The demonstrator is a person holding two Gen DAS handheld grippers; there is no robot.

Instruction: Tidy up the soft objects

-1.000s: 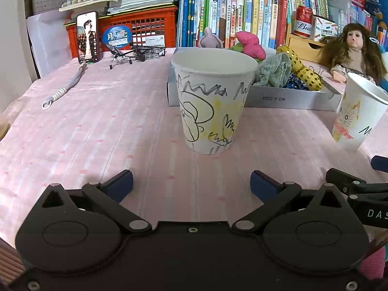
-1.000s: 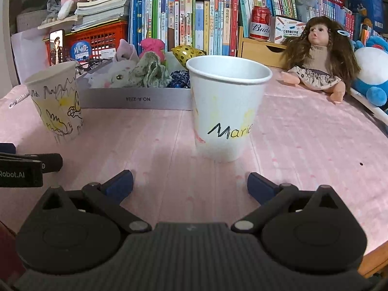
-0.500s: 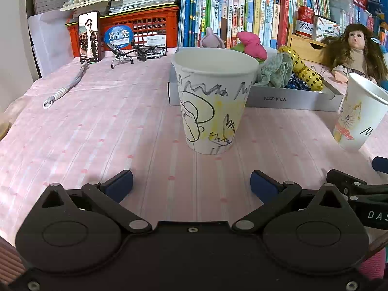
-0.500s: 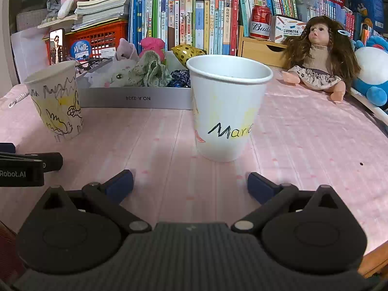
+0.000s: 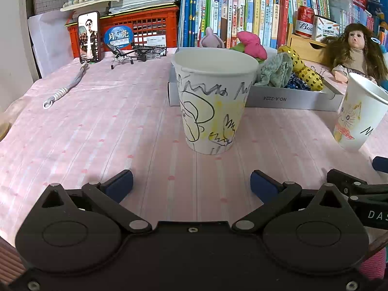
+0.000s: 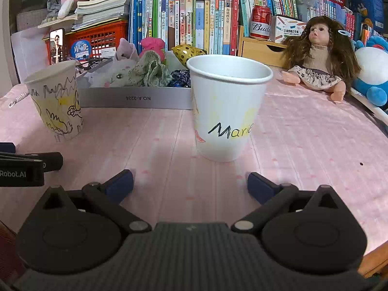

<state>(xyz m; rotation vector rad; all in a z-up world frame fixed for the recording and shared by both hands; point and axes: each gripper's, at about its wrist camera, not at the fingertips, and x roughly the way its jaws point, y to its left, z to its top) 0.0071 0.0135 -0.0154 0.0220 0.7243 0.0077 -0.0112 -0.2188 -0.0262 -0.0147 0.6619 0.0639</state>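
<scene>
Left wrist view: the left gripper (image 5: 191, 181) has crept slightly nearer its scribbled cup (image 5: 213, 101), jaws spread, empty. The right gripper (image 6: 190, 181) is spread too. Soft toys (image 6: 135, 72) lie in the grey box (image 6: 135, 100) toward the table's far edge.

The tablecloth (image 5: 101, 126) is matt pink woven cloth, faintly striped and creased. Both paper cups (image 5: 213, 97) (image 6: 228, 106) look smooth and matt, with crayon scribbles. The grey box (image 6: 135, 100) is smooth card. Soft fabric toys (image 6: 150, 71) fill it; one yellow piece (image 5: 303, 72) glints, sequined.
</scene>
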